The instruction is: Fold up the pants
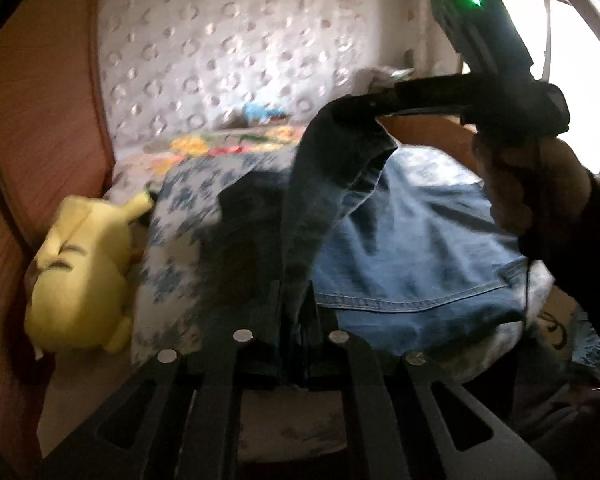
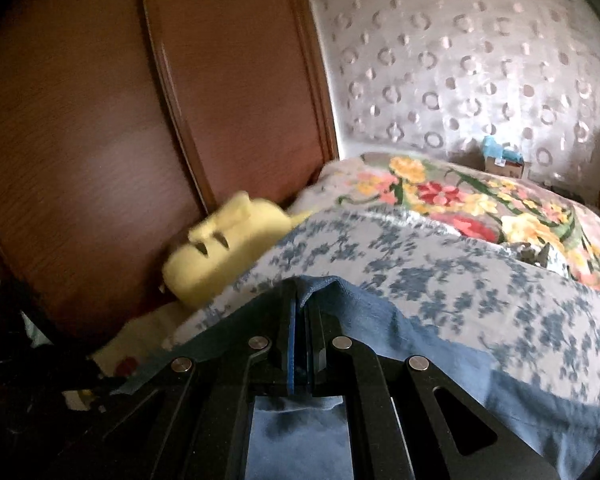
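Pants (image 1: 412, 240) lie on the bed (image 2: 440, 256), both the left claw (image 1: 294, 312) and right claw (image 2: 302, 320) clenched on denim.

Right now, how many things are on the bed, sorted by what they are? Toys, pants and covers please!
Yellow plush toys: 1
Blue jeans: 1
Bed covers: 2, the blue-flowered cover and the bright flowered blanket
Total: 4

A small blue thing by the far wall is too blurry to name, so it is not counted.
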